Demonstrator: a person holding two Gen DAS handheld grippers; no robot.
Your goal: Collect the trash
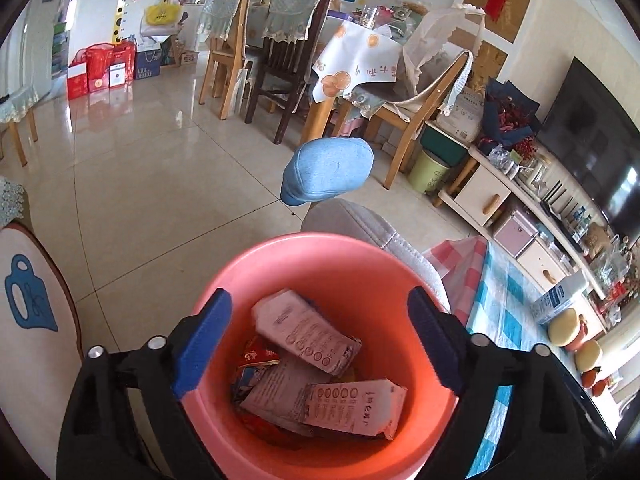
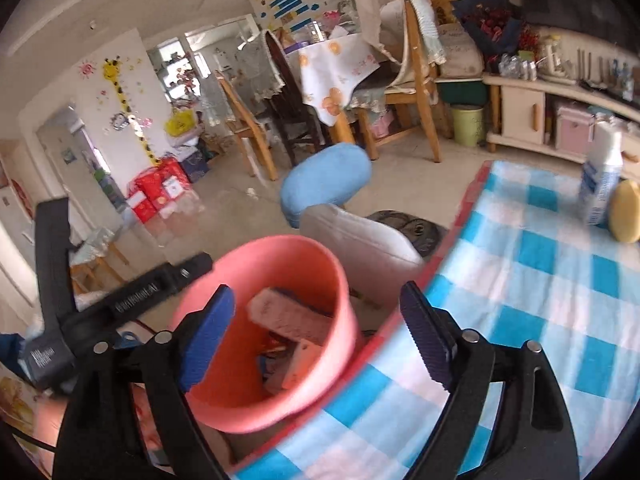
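Trash (image 1: 316, 364), mostly cartons and wrappers, is gathered in the pink bucket (image 1: 320, 256) beside the checked table (image 2: 540, 280); both the left gripper (image 1: 320, 338) and right gripper (image 2: 316, 332) are spread, nothing grasped. Dropping seems done; more litter must be sought next

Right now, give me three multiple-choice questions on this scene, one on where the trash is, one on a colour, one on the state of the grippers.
1. Where are the pink wrappers?
A. on the checked tablecloth
B. inside the bucket
C. on the floor

2. What colour is the bucket?
A. green
B. white
C. salmon pink

3. How do the left gripper's jaws stand?
A. wide open, empty
B. shut on a wrapper
C. shut on the bucket's rim

Answers:
1 B: the pink wrappers lie in the bucket.
2 C: its wall is salmon pink in both views.
3 A: the left gripper hangs over the bucket, fingers apart, nothing between them.
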